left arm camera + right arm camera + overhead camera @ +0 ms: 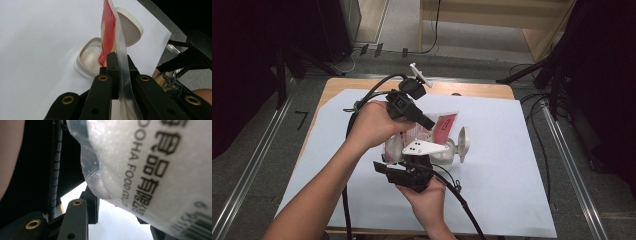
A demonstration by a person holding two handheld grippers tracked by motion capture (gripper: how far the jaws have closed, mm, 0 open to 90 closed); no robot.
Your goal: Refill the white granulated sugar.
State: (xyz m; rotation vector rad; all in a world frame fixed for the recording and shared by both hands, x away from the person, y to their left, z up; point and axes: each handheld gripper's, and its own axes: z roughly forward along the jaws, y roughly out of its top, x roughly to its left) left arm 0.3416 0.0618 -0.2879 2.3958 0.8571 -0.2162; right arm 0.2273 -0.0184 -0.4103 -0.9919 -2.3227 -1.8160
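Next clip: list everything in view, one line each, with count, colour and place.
Snack packet: one, clear plastic with a red panel and black print, held above the middle of the sheet, over the container.
Container: one, off-white rim with a clear inside, on the sheet under the packet.
Lid: one, off-white, open, standing up at the container's right.
Sheet: one, white, covering most of the table.
Table: one, light wood, far edge showing beyond the sheet.
Left gripper: one, black, shut on the packet's edge.
Right gripper: one, black with a grey plate on top, at the packet's lower part; grip unclear.
Hands: two, each holding a gripper.
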